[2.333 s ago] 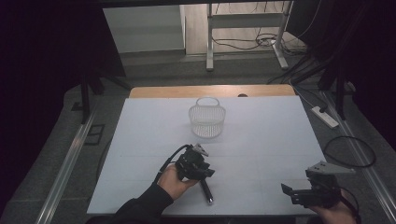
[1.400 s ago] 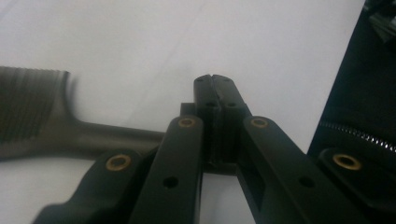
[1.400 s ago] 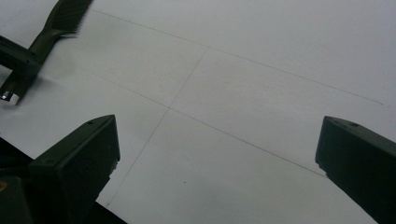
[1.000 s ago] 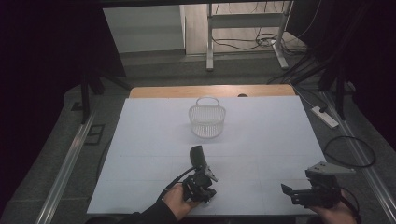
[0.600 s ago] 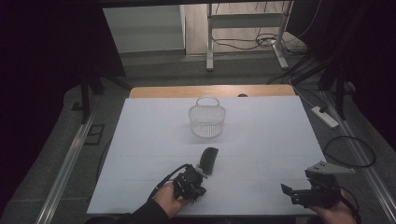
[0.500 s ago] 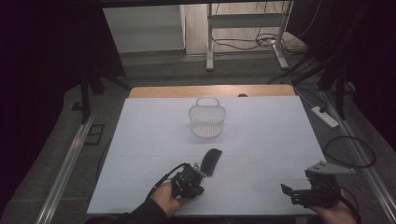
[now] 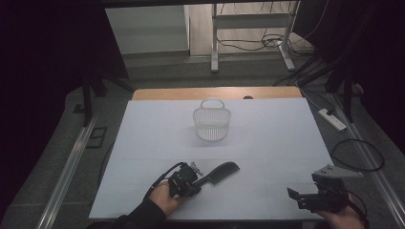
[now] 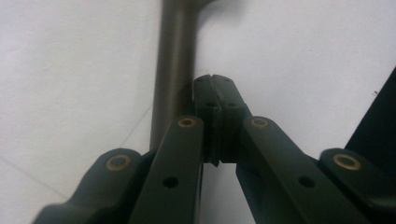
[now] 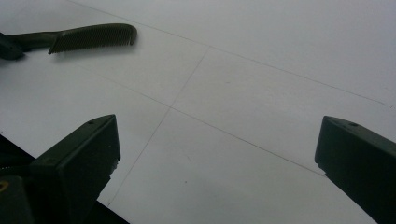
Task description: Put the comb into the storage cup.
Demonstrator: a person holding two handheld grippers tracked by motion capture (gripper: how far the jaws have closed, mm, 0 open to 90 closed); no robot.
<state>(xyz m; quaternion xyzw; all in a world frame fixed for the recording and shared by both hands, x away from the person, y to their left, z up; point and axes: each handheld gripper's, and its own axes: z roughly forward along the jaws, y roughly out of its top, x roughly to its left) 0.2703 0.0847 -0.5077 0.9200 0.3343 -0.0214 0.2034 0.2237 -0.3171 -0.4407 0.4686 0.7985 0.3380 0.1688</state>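
From above, your left gripper (image 7: 187,180) sits near the front edge of the white tabletop (image 7: 267,133), its fingers at the handle end of a dark comb (image 7: 220,171). The comb lies flat, reaching out toward the right and a little away from you. A white wire basket (image 7: 212,123) stands upright well beyond it, near the middle of the tabletop. Your right gripper (image 7: 305,198) is at the front right corner, well apart from the comb.

In the left gripper view, your fingers (image 8: 219,105) are clenched, pad against pad, with nothing between them. The comb's handle (image 8: 173,70) runs just beside the left finger, outside the grip; whether it touches, you cannot tell.

In the right gripper view, your fingers (image 9: 93,149) are released and stand wide apart over bare tabletop (image 9: 261,93). The comb (image 9: 91,36) lies at the upper left, teeth toward you, with the left gripper's tip (image 9: 9,46) at its handle.
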